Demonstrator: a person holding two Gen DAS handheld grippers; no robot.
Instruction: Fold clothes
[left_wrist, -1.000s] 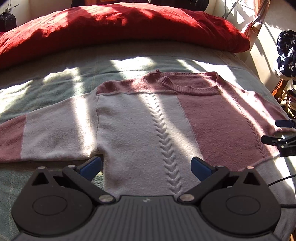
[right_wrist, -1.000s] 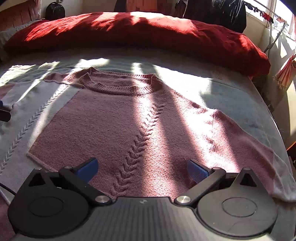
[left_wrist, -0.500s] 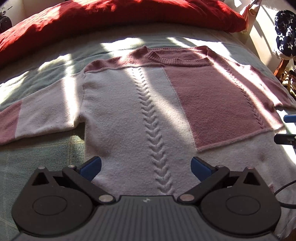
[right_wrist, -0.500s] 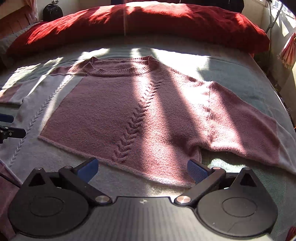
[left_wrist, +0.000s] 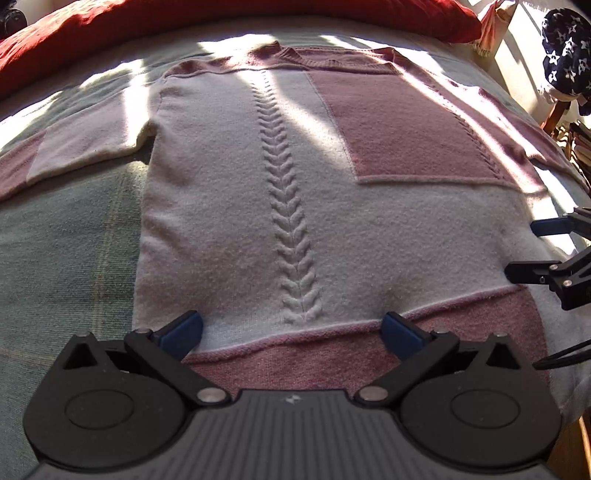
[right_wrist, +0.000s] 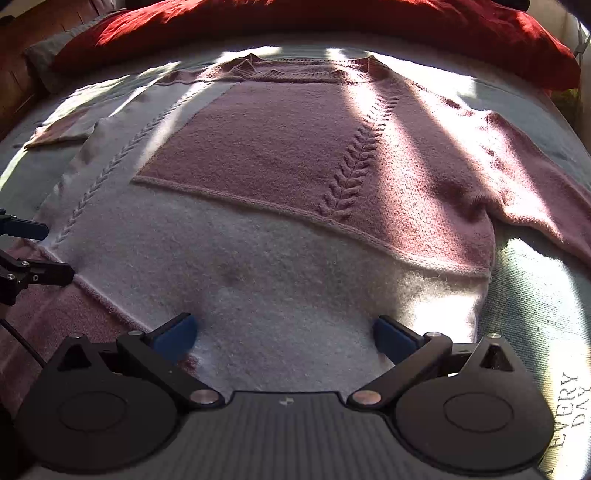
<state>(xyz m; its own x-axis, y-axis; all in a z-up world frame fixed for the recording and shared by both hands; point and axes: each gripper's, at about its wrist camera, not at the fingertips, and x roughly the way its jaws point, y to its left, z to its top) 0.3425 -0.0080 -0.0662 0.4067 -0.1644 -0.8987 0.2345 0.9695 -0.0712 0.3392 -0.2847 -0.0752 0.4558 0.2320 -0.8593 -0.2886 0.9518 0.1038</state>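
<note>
Two tools over one sweater laid out on a bed
The pale green bedspread carries a flat pink-and-white cable-knit sweater, hem nearest; the left tool and right tool both hover spread wide above the hem, gripping nothing

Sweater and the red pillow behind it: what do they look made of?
Sweater: soft knit, probably wool or a wool blend; fuzzy nap, raised cable braid, ribbed collar, matte pink and cream panels. Red pillow: woven cloth cover, likely cotton; smooth, matte, softly creased, no visible pile. Exact fibres can't be confirmed.
</note>
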